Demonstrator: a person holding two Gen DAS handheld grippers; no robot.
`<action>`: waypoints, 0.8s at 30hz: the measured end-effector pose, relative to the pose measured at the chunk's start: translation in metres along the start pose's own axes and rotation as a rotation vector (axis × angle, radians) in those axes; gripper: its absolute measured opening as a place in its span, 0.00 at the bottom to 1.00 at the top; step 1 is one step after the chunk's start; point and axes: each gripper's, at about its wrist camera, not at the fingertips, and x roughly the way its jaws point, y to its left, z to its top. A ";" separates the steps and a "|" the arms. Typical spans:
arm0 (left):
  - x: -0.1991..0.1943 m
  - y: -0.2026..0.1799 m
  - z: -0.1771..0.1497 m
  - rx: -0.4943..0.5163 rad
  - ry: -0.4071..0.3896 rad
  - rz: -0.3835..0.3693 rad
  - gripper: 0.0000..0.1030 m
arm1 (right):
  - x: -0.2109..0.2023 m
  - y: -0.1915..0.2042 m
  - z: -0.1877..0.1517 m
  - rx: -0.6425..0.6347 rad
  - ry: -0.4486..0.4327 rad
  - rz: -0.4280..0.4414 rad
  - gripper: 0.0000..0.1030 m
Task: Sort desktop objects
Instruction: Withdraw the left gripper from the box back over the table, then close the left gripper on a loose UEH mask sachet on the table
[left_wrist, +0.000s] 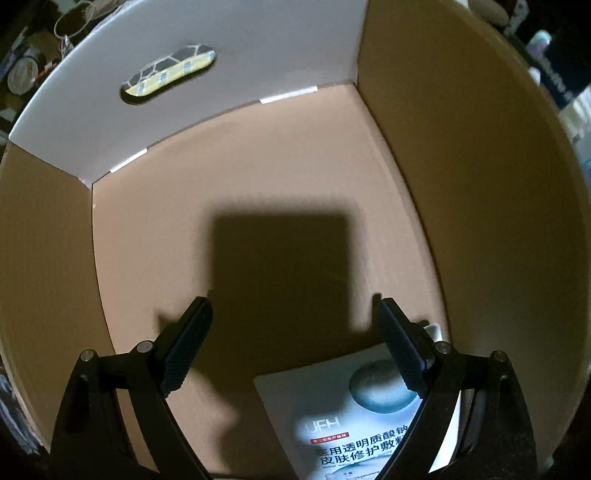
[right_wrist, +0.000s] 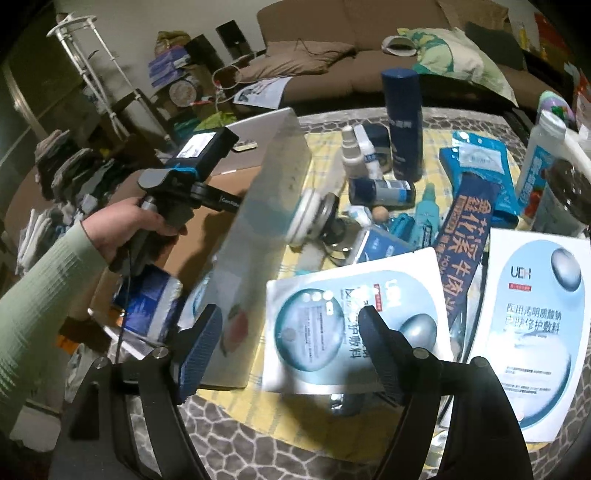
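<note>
Pointing down into a cardboard box, the left tongs stand with their jaws wide apart and nothing between them. Under them, toward the near right corner of the box floor, lies a white-and-blue mask sachet printed with a silver sphere; the right finger crosses in front of its upper edge, and whether it touches cannot be told. The box's far wall is white, with a handle slot cut through it, and the other walls are plain brown.

From the right wrist view, the right tongs hang over the cluttered bench, jaws apart and gripping nothing. A second mask sachet lies flat just beyond the fingertips, and a third lies further right. Behind them stand and lie a tall dark blue can, small spray bottles and blue packets. At the left a hand in a pale green sleeve holds the other tool over the open box.
</note>
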 end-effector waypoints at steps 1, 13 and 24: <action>0.002 -0.003 -0.003 0.012 0.008 -0.003 0.87 | 0.001 -0.002 -0.001 0.006 0.003 0.000 0.76; -0.003 0.004 -0.052 0.023 0.092 -0.069 0.84 | -0.003 -0.012 -0.010 0.033 0.002 0.009 0.77; -0.135 -0.032 -0.088 0.129 -0.291 -0.317 0.89 | -0.023 -0.063 -0.036 0.299 -0.037 0.103 0.78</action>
